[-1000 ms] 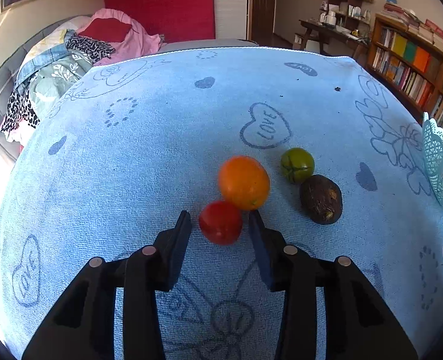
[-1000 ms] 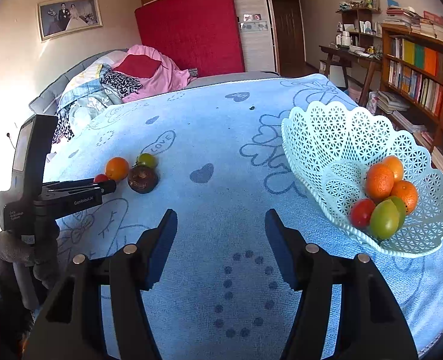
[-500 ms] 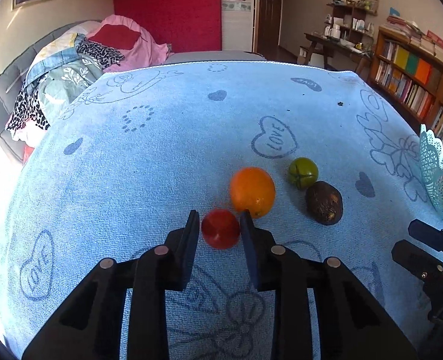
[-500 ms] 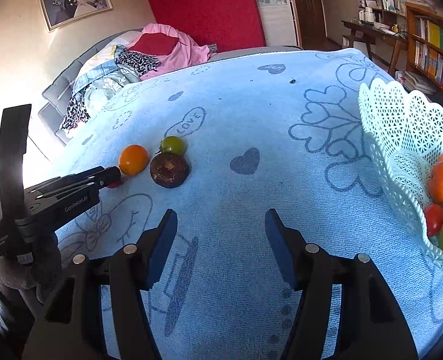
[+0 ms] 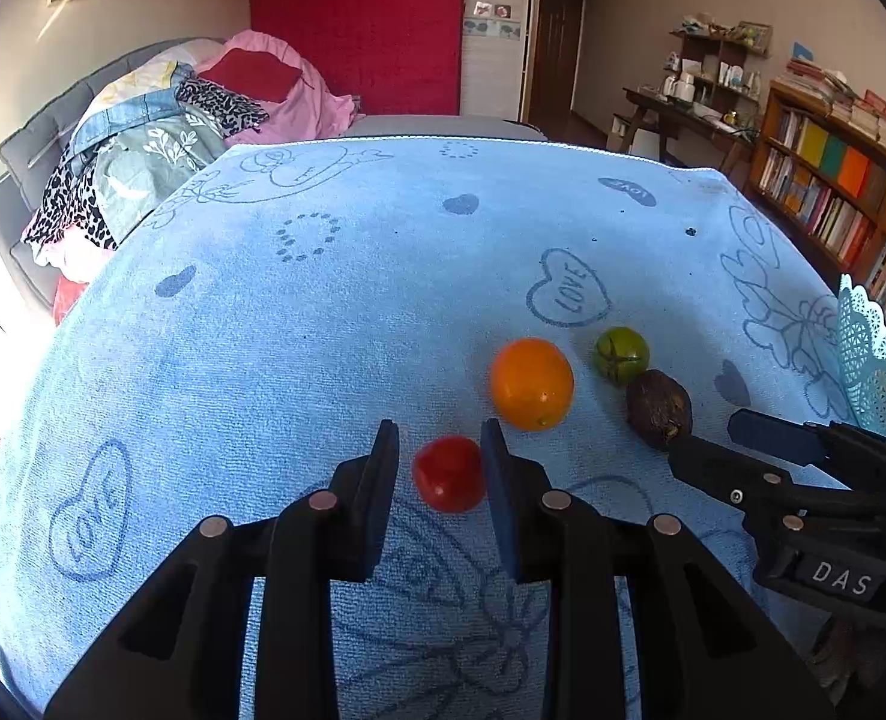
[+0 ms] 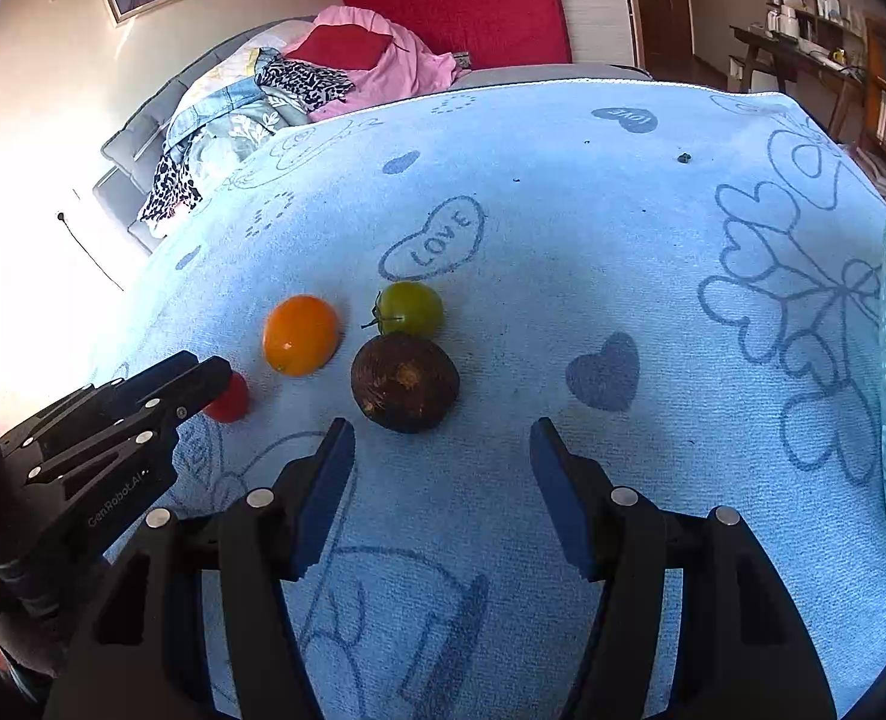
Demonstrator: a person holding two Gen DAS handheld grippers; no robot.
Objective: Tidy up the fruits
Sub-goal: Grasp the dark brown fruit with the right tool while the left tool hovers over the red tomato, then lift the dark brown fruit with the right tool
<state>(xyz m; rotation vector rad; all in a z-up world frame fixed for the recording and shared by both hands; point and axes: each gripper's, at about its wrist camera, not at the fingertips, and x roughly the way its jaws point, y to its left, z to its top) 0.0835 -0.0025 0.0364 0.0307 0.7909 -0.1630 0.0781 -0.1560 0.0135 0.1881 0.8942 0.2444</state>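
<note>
Left tool [image 5: 440, 468]: your jaws have just closed and now clamp the red tomato [image 5: 448, 474], near the worktop's front edge.
Right tool [image 6: 440, 468]: jaws apart, empty, now just short of the brown fruit [image 6: 405, 383].
Meaning: lift the tomato toward the basket [image 5: 875, 372] at the right edge.

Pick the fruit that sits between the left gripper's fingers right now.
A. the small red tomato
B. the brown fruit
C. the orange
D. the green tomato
A: in the left wrist view the small red tomato sits between the fingers of the left gripper, while the orange, the green tomato and the brown fruit lie beyond them on the blue cloth.
</note>
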